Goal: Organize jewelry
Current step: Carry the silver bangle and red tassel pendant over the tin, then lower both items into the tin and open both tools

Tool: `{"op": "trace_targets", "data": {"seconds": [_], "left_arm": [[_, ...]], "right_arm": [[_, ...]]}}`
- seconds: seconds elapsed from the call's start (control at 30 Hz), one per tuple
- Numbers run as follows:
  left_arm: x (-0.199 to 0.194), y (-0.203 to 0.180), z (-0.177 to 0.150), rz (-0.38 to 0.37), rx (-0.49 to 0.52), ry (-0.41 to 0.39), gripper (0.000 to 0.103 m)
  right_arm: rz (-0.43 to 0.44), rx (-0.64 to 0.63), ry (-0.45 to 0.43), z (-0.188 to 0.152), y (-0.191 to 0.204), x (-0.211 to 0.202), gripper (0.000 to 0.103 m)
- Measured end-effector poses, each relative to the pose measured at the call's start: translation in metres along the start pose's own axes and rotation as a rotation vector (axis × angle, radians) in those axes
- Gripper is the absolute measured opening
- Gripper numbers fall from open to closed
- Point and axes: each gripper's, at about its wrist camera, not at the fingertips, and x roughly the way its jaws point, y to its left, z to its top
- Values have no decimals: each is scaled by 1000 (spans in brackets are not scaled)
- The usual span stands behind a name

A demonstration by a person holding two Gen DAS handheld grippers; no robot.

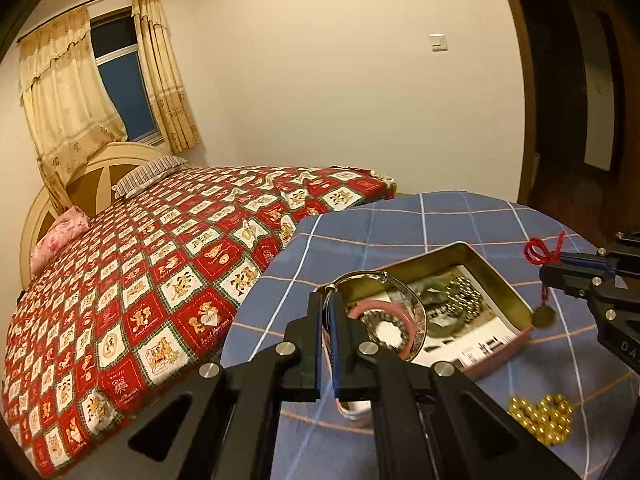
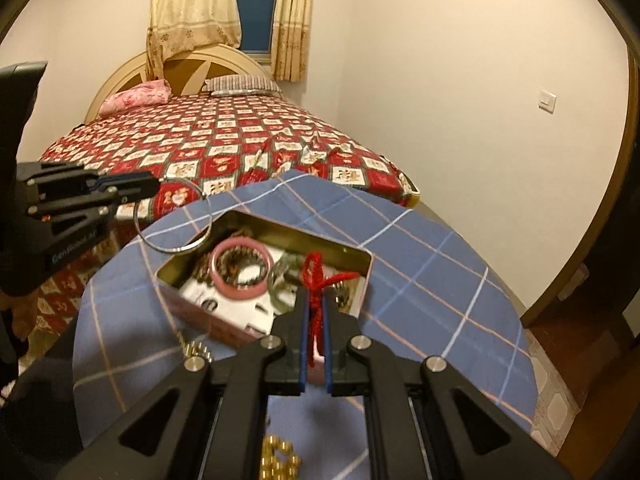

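Open tin box (image 1: pixel 496 280) on the table (image 2: pixel 440 280) already holds a pink bangle (image 2: pixel 240 270), beaded bracelets and a green piece. Left gripper (image 1: pixel 329 312) jaws closed on a silver ring bangle (image 2: pixel 176 220), right gripper (image 2: pixel 316 312) jaws closed on a red cord charm (image 1: pixel 542 256), both hanging over the box. Gold bead bracelet (image 1: pixel 542 418) lies outside on the cloth; roughly halfway by my read.
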Motion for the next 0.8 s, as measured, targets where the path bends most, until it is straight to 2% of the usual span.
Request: {"op": "trace_targets", "data": {"seconds": [0.33, 0.8], "left_arm": [[41, -5, 7, 13, 17, 46, 2], [77, -10, 4, 38, 40, 105, 3]], "right_arm": [[-7, 26, 14, 17, -4, 43, 7], [-20, 35, 77, 19, -7, 79, 8]]}}
